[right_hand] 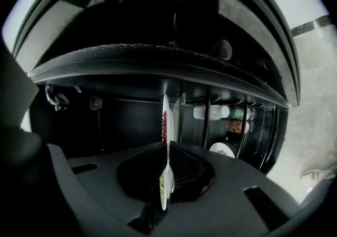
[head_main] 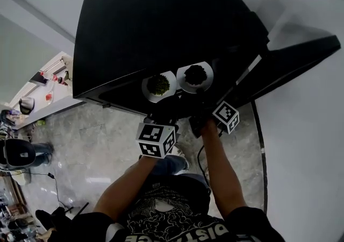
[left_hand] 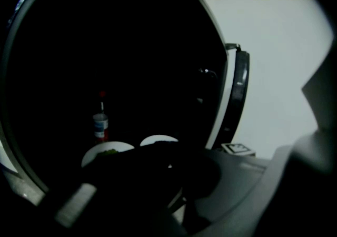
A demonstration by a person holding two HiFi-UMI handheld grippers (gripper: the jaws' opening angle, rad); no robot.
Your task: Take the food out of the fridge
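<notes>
Two white plates of dark greens sit side by side on a shelf of the open black fridge [head_main: 161,26]. The left plate [head_main: 159,85] [left_hand: 105,152] lies just beyond my left gripper [head_main: 161,109] [left_hand: 158,165]. Darkness hides that gripper's jaws, so I cannot tell whether they touch the plate. My right gripper [head_main: 200,101] [right_hand: 166,178] is shut on the near rim of the right plate [head_main: 195,76] [right_hand: 165,125]. That plate shows edge-on between the jaws in the right gripper view. In the left gripper view the right plate [left_hand: 158,139] is partly hidden by the jaws.
The fridge door [head_main: 293,61] stands open to the right. A bottle [left_hand: 100,122] stands at the back of the shelf. More bottles [right_hand: 218,111] and another plate [right_hand: 224,149] sit to the right inside. A counter [head_main: 48,85] and a person [head_main: 21,154] are at far left.
</notes>
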